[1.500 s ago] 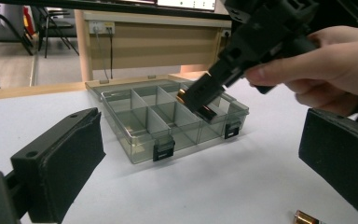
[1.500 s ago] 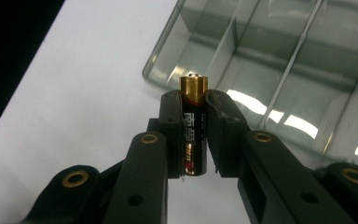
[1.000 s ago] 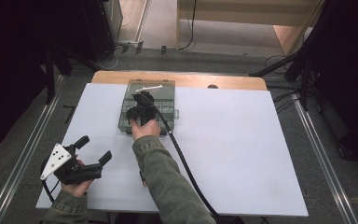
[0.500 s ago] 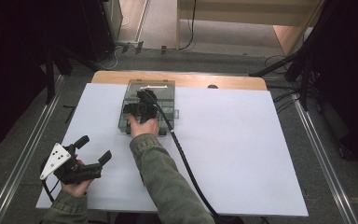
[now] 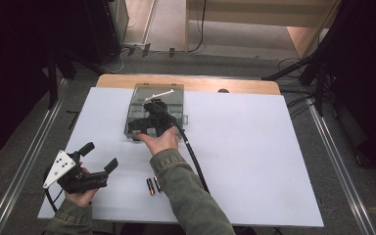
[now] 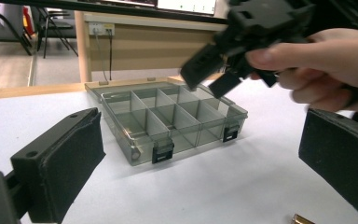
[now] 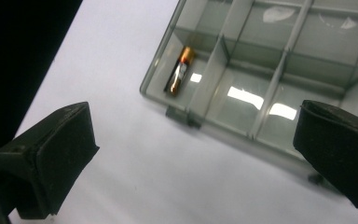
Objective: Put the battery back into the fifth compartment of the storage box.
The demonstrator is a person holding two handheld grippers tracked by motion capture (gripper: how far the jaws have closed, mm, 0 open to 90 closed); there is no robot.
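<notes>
Right gripper [image 5: 144,122], jaws just opened and empty, hangs over the organiser box [image 7: 279,79] holding a battery [image 7: 179,70]

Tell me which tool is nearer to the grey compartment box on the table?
Right. The right tool hangs directly over the compartment box, jaws open with nothing between them. The left tool sits at the table's near left corner, well apart from the box.

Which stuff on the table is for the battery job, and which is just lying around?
For the job:
- divided box
- battery in its corner compartment
- two batteries waiting on the table
- right gripper, open over the box

Just lying about:
- white stick at the box's far end
- left gripper, open, idle
</notes>
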